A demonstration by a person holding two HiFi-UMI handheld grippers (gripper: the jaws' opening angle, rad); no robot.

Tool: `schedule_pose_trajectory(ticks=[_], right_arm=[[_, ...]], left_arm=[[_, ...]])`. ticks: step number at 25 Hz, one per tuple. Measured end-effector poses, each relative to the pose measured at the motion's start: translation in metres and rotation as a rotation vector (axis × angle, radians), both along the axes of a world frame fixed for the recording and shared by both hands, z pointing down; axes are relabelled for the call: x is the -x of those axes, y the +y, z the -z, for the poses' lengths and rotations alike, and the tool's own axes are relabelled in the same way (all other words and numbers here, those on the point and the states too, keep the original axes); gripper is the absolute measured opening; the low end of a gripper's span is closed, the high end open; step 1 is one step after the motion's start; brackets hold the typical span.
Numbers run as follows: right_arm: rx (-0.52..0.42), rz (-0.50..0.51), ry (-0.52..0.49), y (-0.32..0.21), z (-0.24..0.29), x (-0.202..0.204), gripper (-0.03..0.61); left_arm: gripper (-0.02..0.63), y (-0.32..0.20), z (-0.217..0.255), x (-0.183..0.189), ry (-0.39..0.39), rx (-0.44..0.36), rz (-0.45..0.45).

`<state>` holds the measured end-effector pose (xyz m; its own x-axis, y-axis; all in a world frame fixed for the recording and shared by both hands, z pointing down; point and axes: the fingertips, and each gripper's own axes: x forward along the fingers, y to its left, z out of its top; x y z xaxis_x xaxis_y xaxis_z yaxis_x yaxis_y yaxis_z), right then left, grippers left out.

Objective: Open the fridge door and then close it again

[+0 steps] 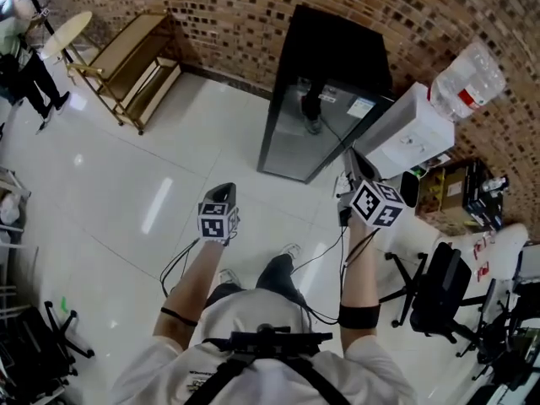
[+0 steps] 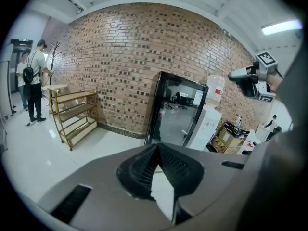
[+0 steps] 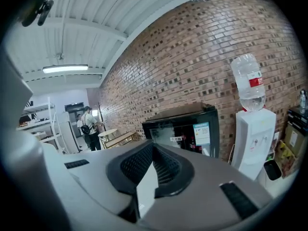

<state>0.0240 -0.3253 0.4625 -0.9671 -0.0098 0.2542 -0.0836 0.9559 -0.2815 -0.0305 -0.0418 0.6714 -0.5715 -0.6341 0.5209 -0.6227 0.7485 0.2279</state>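
The tall black glass-fronted fridge [image 1: 325,99] stands upright against the brown brick wall [image 1: 211,15]. It lies ahead of both tongs and neither touches it. Its long axis is vertical and its door faces the person. The right gripper [image 1: 353,171] is the nearer, toward the fridge's right front corner and near the white water dispenser [image 1: 405,133]. The left gripper [image 1: 224,191] hangs further back and to the left. Both have their jaws pressed together with nothing between them. The door looks closed, flush with the cabinet, and dim shapes, seemingly bottles, show behind the glass. Which vertical edge carries the handle I cannot tell, so the reach likely falls to the right hand.
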Motion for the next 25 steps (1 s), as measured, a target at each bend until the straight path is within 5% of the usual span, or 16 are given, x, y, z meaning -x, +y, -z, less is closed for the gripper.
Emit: schedule_pose_trajectory(ticks=[8, 25], right_arm=[[-0.054, -0.040, -0.037, -0.005, 0.053, -0.032, 0.005], [-0.077, -0.089, -0.061, -0.007, 0.067, -0.034, 0.005]], left_arm=[[0.000, -0.011, 0.045, -0.012, -0.042, -0.034, -0.010], [0.000, -0.027, 0.066, 0.010, -0.079, -0.049, -0.042]])
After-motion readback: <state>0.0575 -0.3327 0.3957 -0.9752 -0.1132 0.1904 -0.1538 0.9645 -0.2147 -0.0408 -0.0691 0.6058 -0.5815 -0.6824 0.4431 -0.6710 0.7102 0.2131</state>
